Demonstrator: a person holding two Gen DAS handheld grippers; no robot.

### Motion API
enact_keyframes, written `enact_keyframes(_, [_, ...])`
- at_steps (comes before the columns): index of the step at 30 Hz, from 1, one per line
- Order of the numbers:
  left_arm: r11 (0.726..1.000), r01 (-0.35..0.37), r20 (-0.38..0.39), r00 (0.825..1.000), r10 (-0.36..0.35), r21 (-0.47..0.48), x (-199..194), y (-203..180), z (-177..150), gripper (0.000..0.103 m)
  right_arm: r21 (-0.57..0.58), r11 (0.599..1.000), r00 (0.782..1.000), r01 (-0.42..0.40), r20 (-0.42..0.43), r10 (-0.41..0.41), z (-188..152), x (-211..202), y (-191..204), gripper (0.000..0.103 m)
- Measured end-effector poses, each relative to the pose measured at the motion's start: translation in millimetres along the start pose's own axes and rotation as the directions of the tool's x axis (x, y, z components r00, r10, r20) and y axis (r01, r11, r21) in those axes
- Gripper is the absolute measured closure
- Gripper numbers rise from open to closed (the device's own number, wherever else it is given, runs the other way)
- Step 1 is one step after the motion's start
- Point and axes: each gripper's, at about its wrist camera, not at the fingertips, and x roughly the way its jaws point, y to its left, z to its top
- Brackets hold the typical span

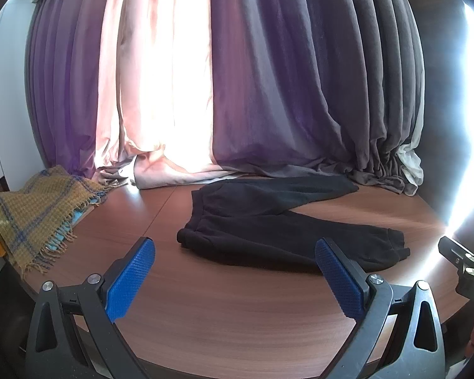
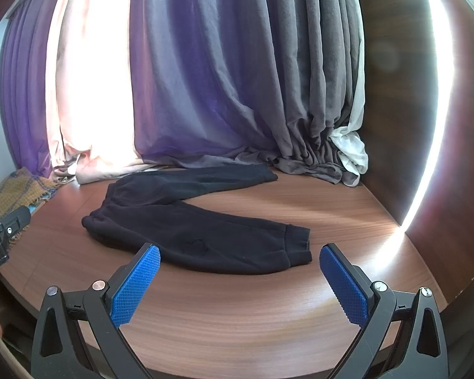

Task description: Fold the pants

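Observation:
Black pants [image 1: 278, 218] [image 2: 186, 224] lie flat on the brown wooden table [image 1: 237, 309] [image 2: 237, 309], waistband to the left, two legs spread to the right in a V. The near leg's cuff [image 2: 295, 244] lies just beyond my right gripper. My left gripper [image 1: 237, 252] hovers open over the table's near side, short of the waistband, nothing between its blue pads [image 1: 131, 281]. My right gripper [image 2: 240, 259] is open too, empty, with blue pads [image 2: 343, 285]. Each gripper shows at the edge of the other's view: the right gripper [image 1: 467, 268], the left gripper [image 2: 0, 230].
Purple, pink and grey curtains [image 1: 237, 79] [image 2: 221, 79] hang behind the table and bunch on its far edge. A yellow plaid blanket [image 1: 38, 214] [image 2: 19, 186] lies at the far left. A dark wood wall [image 2: 395, 110] bounds the right side.

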Motion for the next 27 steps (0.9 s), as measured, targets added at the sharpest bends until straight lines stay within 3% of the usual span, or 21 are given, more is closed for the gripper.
enact_keyframes(27, [1.000, -0.006, -0.007, 1.000, 0.006, -0.003, 2.0, 0.4, -0.8, 0.000, 0.000, 1.000, 1.000, -0.001, -0.003, 0.001, -0.9, 3.9, 1.2, 0.001])
